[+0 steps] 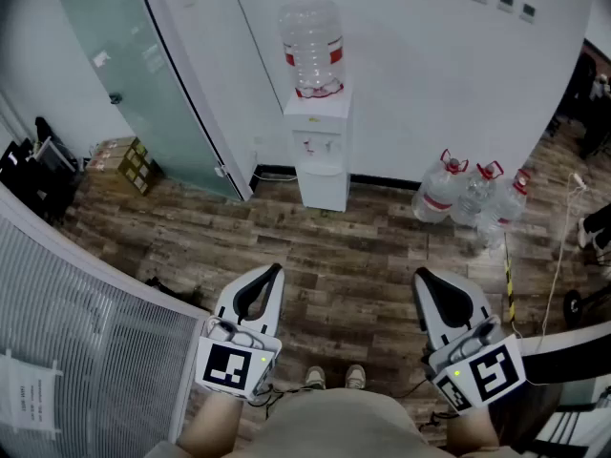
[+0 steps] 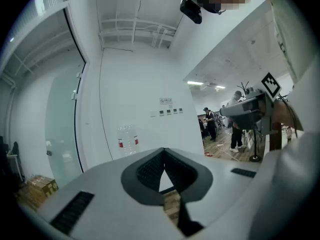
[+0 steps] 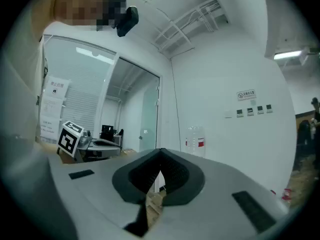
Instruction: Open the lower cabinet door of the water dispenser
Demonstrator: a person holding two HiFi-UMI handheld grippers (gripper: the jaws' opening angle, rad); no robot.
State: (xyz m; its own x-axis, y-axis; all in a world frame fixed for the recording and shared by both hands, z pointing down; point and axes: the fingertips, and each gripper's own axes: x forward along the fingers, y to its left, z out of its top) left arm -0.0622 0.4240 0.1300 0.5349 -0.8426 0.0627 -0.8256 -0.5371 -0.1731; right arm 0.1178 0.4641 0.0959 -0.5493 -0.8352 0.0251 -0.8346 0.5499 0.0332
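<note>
The white water dispenser (image 1: 320, 151) stands against the far wall with a clear bottle (image 1: 312, 51) on top. Its lower cabinet door (image 1: 325, 187) is closed. My left gripper (image 1: 275, 271) and right gripper (image 1: 419, 276) are held side by side over the wooden floor, well short of the dispenser, both pointing level toward it. Both are shut with nothing between the jaws. In the left gripper view the bottle (image 2: 127, 140) shows far off above the closed left gripper (image 2: 164, 153). The right gripper view likewise shows the bottle (image 3: 195, 139) beyond the closed right gripper (image 3: 161, 154).
A frosted glass door (image 1: 143, 74) stands left of the dispenser, with cardboard boxes (image 1: 124, 160) by it. Several full water bottles (image 1: 468, 194) sit on the floor to its right. A slatted partition (image 1: 86, 342) runs along my left. Cables and a striped pole (image 1: 509, 275) lie at right.
</note>
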